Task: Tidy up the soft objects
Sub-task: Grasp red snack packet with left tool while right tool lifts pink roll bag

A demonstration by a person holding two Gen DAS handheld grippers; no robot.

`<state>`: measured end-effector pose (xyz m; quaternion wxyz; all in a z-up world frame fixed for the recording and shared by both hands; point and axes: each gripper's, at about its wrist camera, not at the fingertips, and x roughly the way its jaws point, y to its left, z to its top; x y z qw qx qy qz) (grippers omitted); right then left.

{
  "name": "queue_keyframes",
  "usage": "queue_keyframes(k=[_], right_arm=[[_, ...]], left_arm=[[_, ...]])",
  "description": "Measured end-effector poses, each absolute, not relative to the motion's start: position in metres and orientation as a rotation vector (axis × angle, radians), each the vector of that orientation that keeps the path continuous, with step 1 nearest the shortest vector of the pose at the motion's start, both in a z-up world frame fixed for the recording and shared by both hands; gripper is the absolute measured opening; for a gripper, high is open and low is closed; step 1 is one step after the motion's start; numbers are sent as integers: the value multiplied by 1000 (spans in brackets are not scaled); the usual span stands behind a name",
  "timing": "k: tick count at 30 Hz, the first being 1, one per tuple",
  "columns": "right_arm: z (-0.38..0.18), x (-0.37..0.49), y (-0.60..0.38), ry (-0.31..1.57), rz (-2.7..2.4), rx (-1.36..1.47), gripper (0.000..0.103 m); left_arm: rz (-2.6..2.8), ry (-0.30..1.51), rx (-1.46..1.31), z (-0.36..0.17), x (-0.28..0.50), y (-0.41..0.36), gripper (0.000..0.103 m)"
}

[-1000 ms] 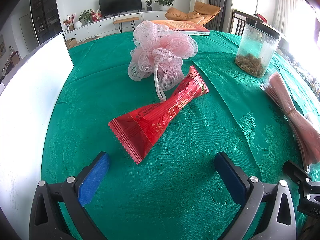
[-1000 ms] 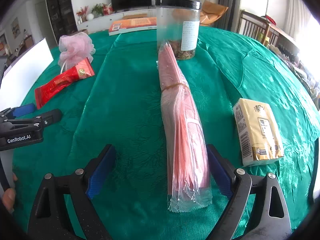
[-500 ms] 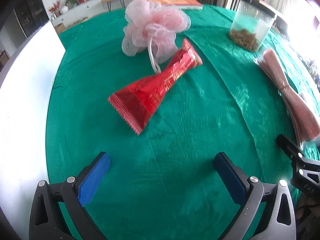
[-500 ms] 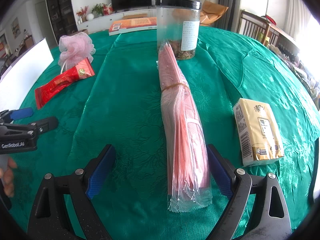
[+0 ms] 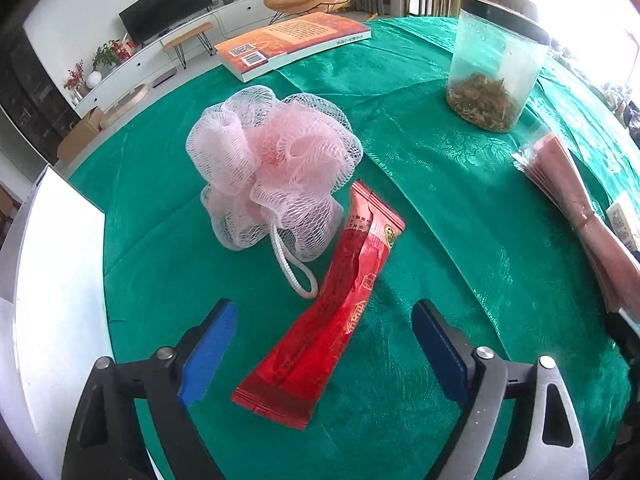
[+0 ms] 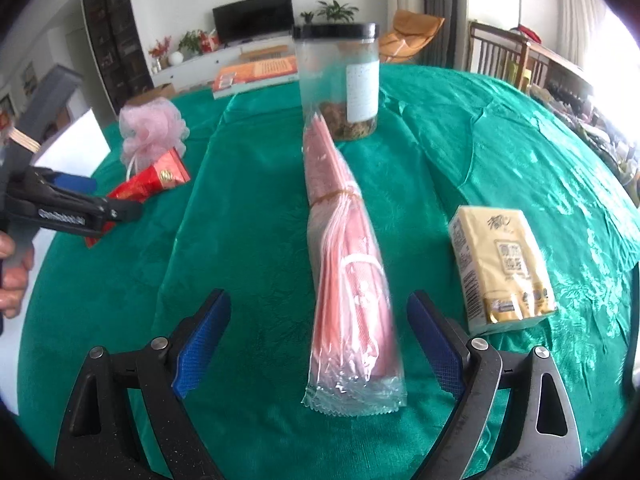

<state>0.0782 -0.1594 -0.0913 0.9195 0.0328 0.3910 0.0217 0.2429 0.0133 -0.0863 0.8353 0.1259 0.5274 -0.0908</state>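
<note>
The left gripper (image 5: 324, 344) hung over the green tablecloth (image 5: 460, 216) with its blue pads (image 5: 208, 354) apart; the jaws had just been closing in, with the near end of the red packet (image 5: 332, 320) lying between them, but neither pad was touching it. That packet ran slantwise away from the gripper, and its far end sat right up against the pink mesh bath puff (image 5: 272, 168), whose white cord loop (image 5: 294, 270) lay on the cloth just left of the packet. A white board (image 5: 56, 280) was off to the left. Over on the right, the right gripper (image 6: 318, 340) also had its jaws wide apart, straddling the near end of a long clear bag of pink sheets (image 6: 348, 264) without clamping it. A yellow tissue pack (image 6: 500, 268) lay just right of that bag. Farther back, a clear jar with a black lid (image 6: 340, 80) stood at the bag's far end, some dried stuff in the bottom. Farthest off was an orange book (image 5: 296, 40) near the table's far edge. A hand (image 6: 14, 272) held the left tool at the left side.
</note>
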Motion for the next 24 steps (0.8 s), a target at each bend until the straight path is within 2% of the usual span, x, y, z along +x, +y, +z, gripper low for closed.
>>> queue_keyframes(k=[1, 3, 4, 5, 7, 8, 9, 10, 11, 19, 24], right_arm=[[-87, 80, -159, 784, 46, 71, 91], [-84, 94, -159, 801, 70, 77, 91], [-85, 104, -159, 830, 74, 72, 91], [-87, 114, -159, 864, 65, 67, 91], [-95, 132, -159, 945, 57, 68, 90], [-100, 137, -160, 979, 60, 74, 89], [-105, 140, -159, 1003, 63, 69, 80], [-106, 139, -156, 1005, 49, 37, 64], [-104, 135, -154, 998, 30, -12, 30], [-68, 91, -164, 964, 155, 248, 30], [-18, 68, -115, 907, 301, 284, 30]], left_arm=[[-198, 1119, 268, -88, 243, 13, 78], [-232, 1142, 248, -96, 243, 13, 52], [-258, 1128, 207, -94, 241, 15, 45], [-266, 1134, 180, -94, 241, 17, 29], [-278, 1124, 121, -91, 235, 20, 23], [-283, 1114, 91, -88, 229, 22, 21], [-292, 1103, 54, -85, 221, 24, 18], [-303, 1094, 14, -82, 214, 28, 18], [-309, 1081, -20, -78, 206, 31, 18], [-358, 948, -275, -30, 135, 68, 18], [-322, 823, -375, 22, 86, 127, 17]])
